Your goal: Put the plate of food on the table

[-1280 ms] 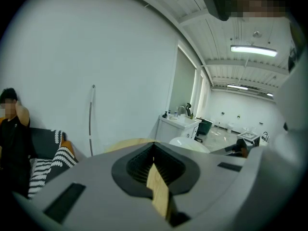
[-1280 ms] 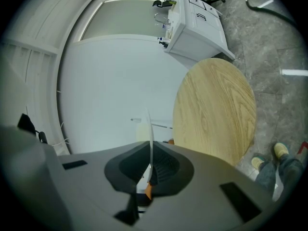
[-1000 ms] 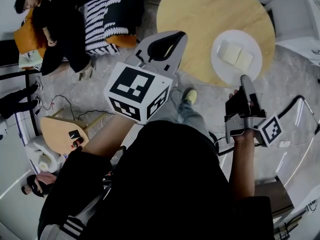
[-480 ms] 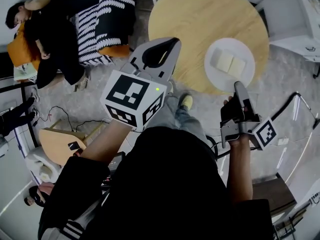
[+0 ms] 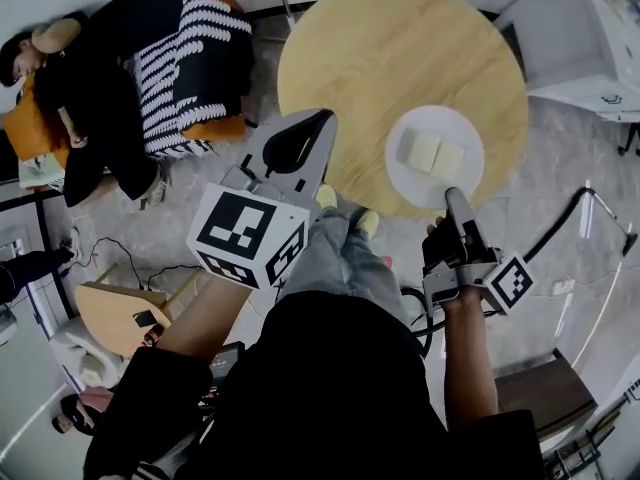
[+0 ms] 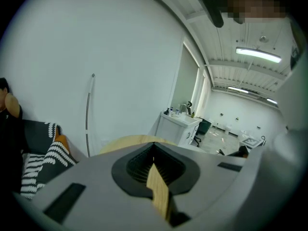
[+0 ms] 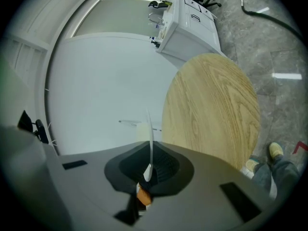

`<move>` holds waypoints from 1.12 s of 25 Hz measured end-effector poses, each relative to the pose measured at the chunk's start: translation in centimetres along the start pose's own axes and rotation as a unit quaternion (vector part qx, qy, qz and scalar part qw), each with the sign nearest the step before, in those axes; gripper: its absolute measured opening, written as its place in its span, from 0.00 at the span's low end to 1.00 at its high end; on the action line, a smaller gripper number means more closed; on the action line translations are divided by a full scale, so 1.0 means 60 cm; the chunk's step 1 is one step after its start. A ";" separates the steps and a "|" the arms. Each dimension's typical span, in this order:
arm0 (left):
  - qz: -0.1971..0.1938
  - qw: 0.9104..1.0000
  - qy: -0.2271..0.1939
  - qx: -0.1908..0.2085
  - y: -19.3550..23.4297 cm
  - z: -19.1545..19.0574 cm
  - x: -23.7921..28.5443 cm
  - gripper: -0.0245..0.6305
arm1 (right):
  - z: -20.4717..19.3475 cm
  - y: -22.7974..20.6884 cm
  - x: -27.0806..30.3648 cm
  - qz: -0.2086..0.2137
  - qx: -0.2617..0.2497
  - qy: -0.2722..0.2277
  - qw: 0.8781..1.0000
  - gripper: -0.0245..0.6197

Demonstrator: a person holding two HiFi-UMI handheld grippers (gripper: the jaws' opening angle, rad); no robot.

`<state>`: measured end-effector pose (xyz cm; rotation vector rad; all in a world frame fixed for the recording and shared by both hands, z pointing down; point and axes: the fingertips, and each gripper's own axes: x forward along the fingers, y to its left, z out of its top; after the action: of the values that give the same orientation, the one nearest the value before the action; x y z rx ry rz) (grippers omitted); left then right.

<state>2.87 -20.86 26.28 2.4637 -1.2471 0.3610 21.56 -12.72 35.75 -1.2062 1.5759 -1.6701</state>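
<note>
A white plate with two pale slabs of food lies over the near right part of the round wooden table. My right gripper is shut on the plate's near rim. In the right gripper view the plate shows edge-on as a thin white line between the jaws, beside the table. Whether the plate rests on the wood I cannot tell. My left gripper hovers near the table's left front edge, jaws together and holding nothing. In the left gripper view the left gripper points over the table.
A person lies on an orange sofa with a striped cushion at the left. A white cabinet stands right of the table. A small wooden stool and cables are on the floor. My feet are by the table's edge.
The whole head view has slid left and down. The plate stays in the right gripper at the same spot on the table; the left gripper keeps its pose.
</note>
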 end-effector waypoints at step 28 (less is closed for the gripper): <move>0.018 0.997 0.061 -0.050 0.083 -0.140 0.049 0.05 | -0.019 -0.174 0.133 -0.045 0.016 0.026 0.999 0.06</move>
<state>-0.04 -22.16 35.95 2.3008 -1.2300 0.4402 18.90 -17.27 47.87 -1.2431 1.5390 -1.7898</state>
